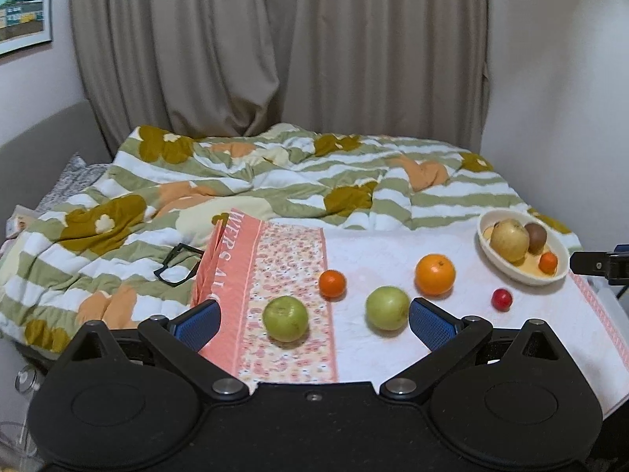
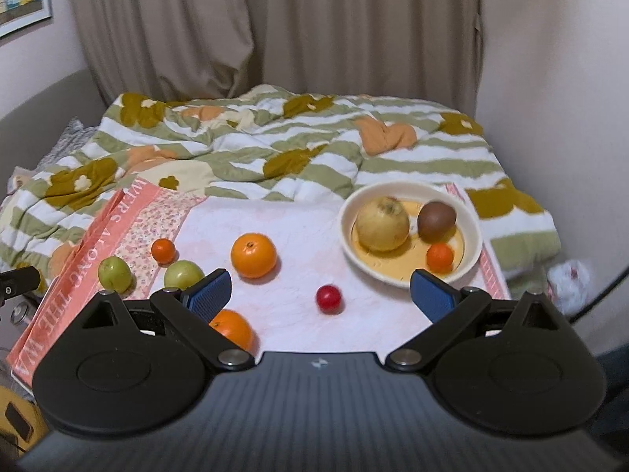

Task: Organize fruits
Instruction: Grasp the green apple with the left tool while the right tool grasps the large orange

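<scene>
Gaping wide and empty, the left gripper (image 1: pixel 312 320) hovers low over the pink towel (image 1: pixel 393 251), with two green apples (image 1: pixel 285 318) between its pads and a mandarin (image 1: pixel 332 284) at 12 o'clock. A big orange (image 1: pixel 435 274) sits at 1 o'clock, a red fruit (image 1: pixel 501 299) at 3 and the bowl (image 1: pixel 519 271) at 2.

The right gripper (image 2: pixel 320 295) is equally spread and holds nothing; the red fruit lies just ahead of it. Its left pad (image 2: pixel 207 299) partly hides another orange (image 2: pixel 234 328). In the bowl, at 1 o'clock, rest a yellow apple (image 2: pixel 382 223), a kiwi (image 2: pixel 436 219) and a small mandarin (image 2: pixel 440 256). A striped quilt (image 2: pixel 275 145) lies beyond.
</scene>
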The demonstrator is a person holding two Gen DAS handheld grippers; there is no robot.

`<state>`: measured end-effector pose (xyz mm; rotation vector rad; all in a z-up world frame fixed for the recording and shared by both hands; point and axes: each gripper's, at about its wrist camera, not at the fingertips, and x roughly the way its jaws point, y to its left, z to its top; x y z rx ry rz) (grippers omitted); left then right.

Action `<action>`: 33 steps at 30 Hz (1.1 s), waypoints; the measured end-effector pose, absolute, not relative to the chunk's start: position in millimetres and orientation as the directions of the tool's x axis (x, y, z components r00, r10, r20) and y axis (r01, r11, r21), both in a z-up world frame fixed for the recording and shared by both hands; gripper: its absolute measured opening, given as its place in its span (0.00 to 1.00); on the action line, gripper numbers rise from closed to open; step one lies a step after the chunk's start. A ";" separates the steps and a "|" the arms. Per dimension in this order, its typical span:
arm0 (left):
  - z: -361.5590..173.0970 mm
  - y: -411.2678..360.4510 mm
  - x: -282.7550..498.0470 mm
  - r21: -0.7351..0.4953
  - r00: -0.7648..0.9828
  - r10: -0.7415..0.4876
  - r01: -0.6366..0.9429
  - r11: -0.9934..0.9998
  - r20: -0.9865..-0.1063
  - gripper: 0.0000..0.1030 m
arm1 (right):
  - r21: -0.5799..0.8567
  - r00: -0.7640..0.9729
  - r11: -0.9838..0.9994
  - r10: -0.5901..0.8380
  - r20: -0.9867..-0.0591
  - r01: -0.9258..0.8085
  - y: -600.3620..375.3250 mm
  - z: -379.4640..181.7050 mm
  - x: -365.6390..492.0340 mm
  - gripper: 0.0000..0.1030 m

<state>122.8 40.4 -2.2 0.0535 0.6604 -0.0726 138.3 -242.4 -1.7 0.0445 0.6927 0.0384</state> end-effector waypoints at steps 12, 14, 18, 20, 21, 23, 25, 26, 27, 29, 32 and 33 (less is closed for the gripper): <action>-46.1 91.3 177.7 0.029 0.712 -0.129 0.205 0.978 -0.690 0.99 | 0.063 0.695 0.994 -0.020 -0.718 0.094 -173.8 -51.9 155.5 1.00; -54.7 95.4 188.3 0.022 0.696 -0.141 0.220 0.975 -0.704 0.98 | 0.056 0.680 0.993 -0.027 -0.733 0.099 -166.5 -61.4 161.4 1.00; -71.6 97.0 210.1 0.018 0.669 -0.149 0.235 0.972 -0.729 0.97 | 0.049 0.651 0.994 -0.025 -0.759 0.096 -158.2 -77.7 173.4 1.00; -79.3 97.1 220.4 0.010 0.653 -0.152 0.238 0.971 -0.742 0.92 | 0.045 0.643 0.994 -0.028 -0.765 0.097 -156.9 -84.6 179.1 1.00; -84.2 96.3 226.5 0.005 0.640 -0.153 0.238 0.971 -0.753 0.92 | 0.048 0.640 0.994 -0.025 -0.768 0.096 -156.2 -87.6 181.6 1.00; -90.9 95.0 234.4 -0.005 0.625 -0.155 0.236 0.972 -0.765 0.91 | 0.056 0.632 0.994 -0.018 -0.775 0.096 -154.5 -94.5 186.5 1.00; -97.8 93.4 242.6 -0.022 0.604 -0.167 0.241 0.970 -0.779 0.88 | 0.060 0.622 0.994 -0.011 -0.783 0.093 -152.9 -100.2 190.6 1.00; -100.3 92.1 245.7 -0.026 0.595 -0.170 0.243 0.970 -0.786 0.85 | 0.060 0.620 0.994 -0.008 -0.785 0.089 -151.5 -102.5 192.7 1.00; -104.3 90.7 249.2 -0.030 0.583 -0.172 0.246 0.969 -0.794 0.81 | 0.059 0.617 0.995 -0.006 -0.787 0.085 -150.0 -104.8 194.0 1.00; -109.7 88.5 253.4 -0.034 0.568 -0.174 0.248 0.968 -0.804 0.77 | 0.053 0.611 0.995 -0.008 -0.791 0.082 -146.9 -107.8 196.1 1.00; -115.7 85.6 258.6 -0.045 0.554 -0.181 0.251 0.967 -0.813 0.73 | 0.057 0.605 0.995 -0.001 -0.796 0.077 -145.7 -110.8 197.0 1.00; -117.4 84.8 259.8 -0.047 0.552 -0.183 0.251 0.967 -0.814 0.72 | 0.057 0.602 0.995 -0.001 -0.798 0.076 -145.4 -111.6 197.6 1.00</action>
